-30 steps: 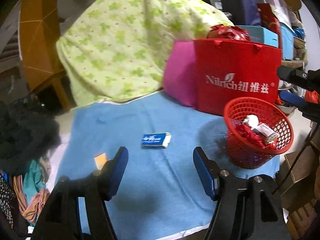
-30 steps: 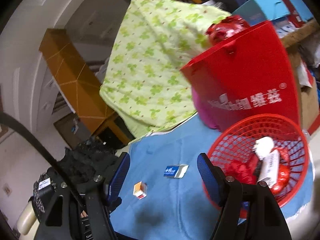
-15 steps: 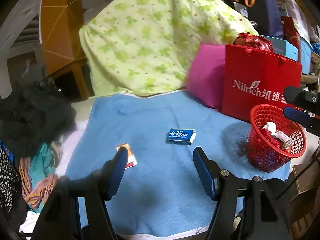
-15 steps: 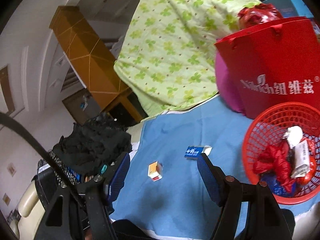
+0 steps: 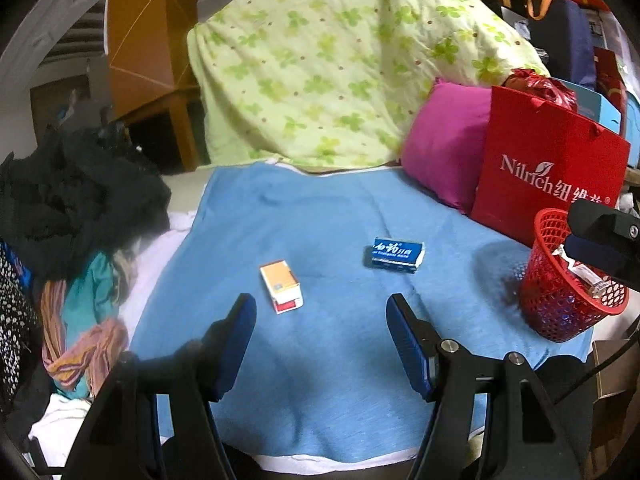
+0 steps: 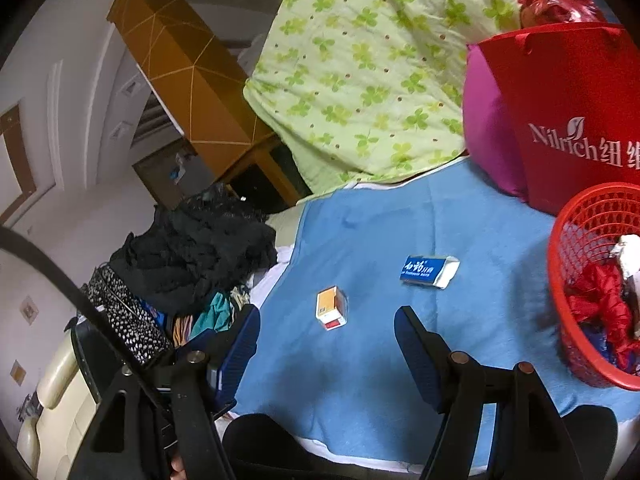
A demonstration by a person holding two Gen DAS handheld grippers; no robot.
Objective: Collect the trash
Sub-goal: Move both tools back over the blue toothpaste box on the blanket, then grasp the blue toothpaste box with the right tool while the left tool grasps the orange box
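Note:
A small orange-and-white box [image 5: 281,286] lies on the blue towel [image 5: 328,344], just beyond my left gripper [image 5: 321,320], which is open and empty. A blue-and-white carton [image 5: 394,254] lies farther right. A red mesh basket [image 5: 560,292] with trash in it stands at the towel's right edge. In the right wrist view my right gripper [image 6: 327,330] is open and empty, with the orange box [image 6: 331,307] right between its fingertips' line, the blue carton [image 6: 429,271] beyond, and the basket [image 6: 592,280] at right.
A red Nilrich paper bag [image 5: 548,184] and a magenta pillow [image 5: 444,148] stand behind the basket. A green floral quilt [image 5: 340,60] is heaped at the back. A pile of dark clothes [image 5: 68,204] lies left of the towel.
Both grippers have swung left and drawn back. The orange box has come into fuller view near the fingertips, and the basket has shifted toward the right edge. Both stay open.

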